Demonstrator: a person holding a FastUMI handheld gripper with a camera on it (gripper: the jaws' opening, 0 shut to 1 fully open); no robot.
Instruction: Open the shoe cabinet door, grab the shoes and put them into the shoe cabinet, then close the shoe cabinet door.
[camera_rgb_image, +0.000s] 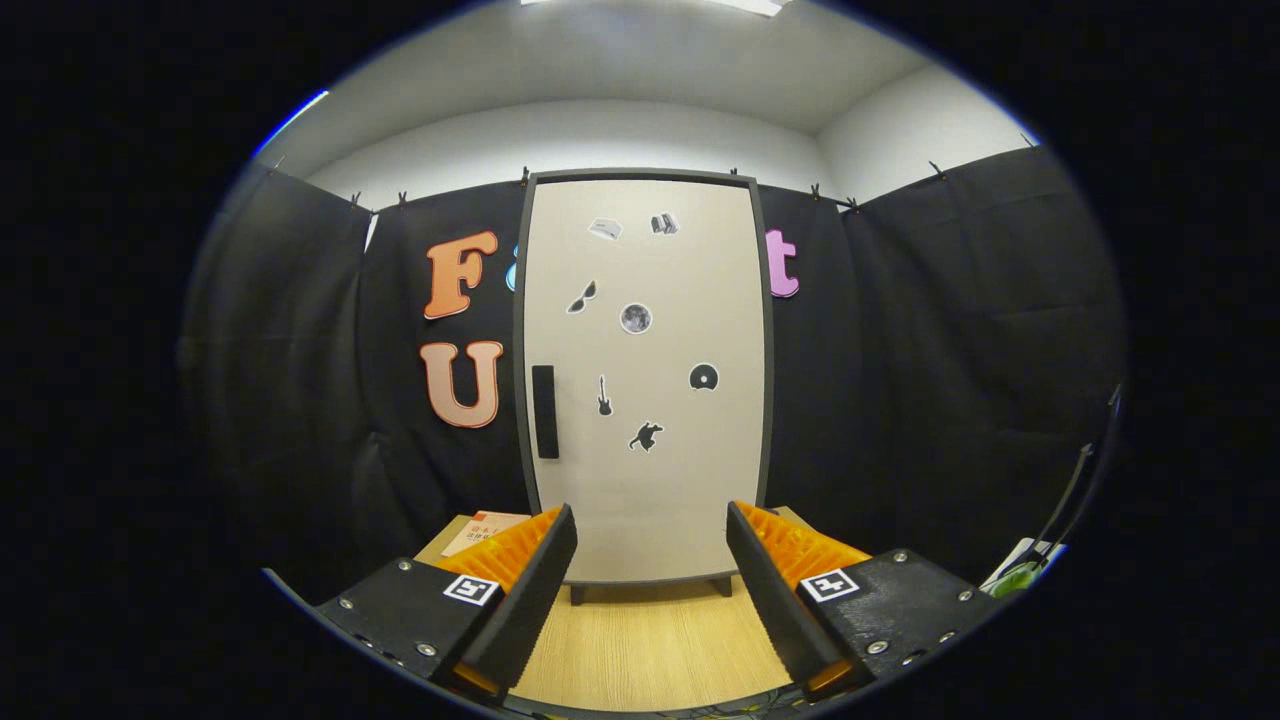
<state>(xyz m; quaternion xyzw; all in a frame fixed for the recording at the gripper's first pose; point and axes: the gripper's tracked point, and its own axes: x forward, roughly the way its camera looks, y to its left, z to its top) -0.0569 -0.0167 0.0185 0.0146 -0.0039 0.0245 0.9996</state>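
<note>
- The gripper (650, 560) is nearest, its two fingers spread wide apart with nothing between them, hovering above the wooden tabletop (650, 640).
- Just left of the left finger, a booklet (482, 530) lies on the tabletop in front of the cabinet's lower left corner.
- Beyond the fingers stands the shoe cabinet (645, 400), upright on short feet, its pale door (660, 480) shut flat in a dark frame and dotted with small stickers (636, 318).
- The handle (544, 411) is a dark vertical bar near the door's left edge, up and to the left of the gap between the fingers.
- The task appears to be at its first step: the door is not yet opened and no shoes are in the cabinet.
- Risk: the gripper is centred on the door, not on the handle, so a straight approach would likely bump the flat panel.
- Risk: the handle looks slim and shallow, so the fingers could slip off it on the pull.
- Risk: a sideways tug could shift or tip the cabinet on its small feet.
- Behind it hangs the black cloth wall (900, 350).
</note>
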